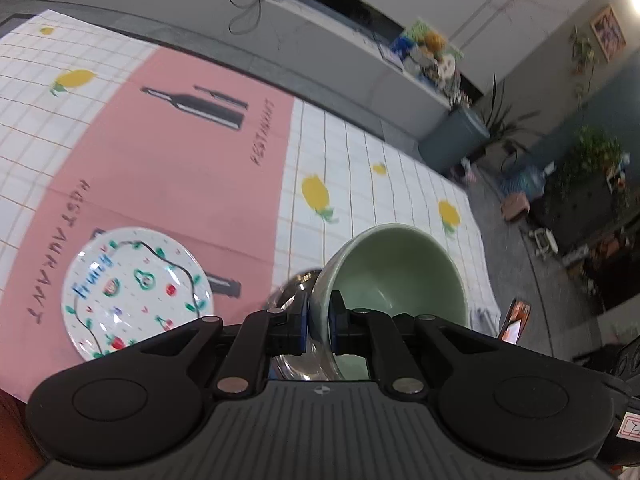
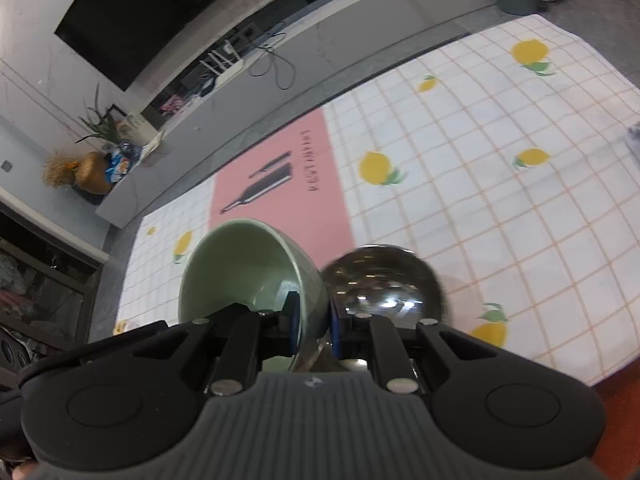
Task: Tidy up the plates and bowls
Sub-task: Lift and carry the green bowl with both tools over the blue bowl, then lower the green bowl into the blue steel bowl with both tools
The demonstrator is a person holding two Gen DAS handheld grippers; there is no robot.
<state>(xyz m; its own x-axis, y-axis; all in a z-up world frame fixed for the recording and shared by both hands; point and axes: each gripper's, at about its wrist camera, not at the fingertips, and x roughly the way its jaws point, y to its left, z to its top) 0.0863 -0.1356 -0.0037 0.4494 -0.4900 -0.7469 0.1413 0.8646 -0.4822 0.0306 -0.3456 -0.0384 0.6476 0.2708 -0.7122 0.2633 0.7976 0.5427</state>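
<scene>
Left gripper [image 1: 319, 316] is clamped on the rim of a green bowl [image 1: 394, 272], held tilted above the tablecloth [image 1: 380, 184]. Right gripper [image 2: 313, 322] is clamped on the rim of a second green bowl [image 2: 248, 264]. 1 steel bowl [image 2: 384, 280] sits just beside it. 1 patterned plate [image 1: 136, 292] lies on the pink panel.

Even indoor light is cast from ceiling lamps, glare is seen on the steel bowl [image 2: 384, 284], motion blur softens the plate [image 1: 136, 292] beside it, and straight lines are bent toward the picture edges.
</scene>
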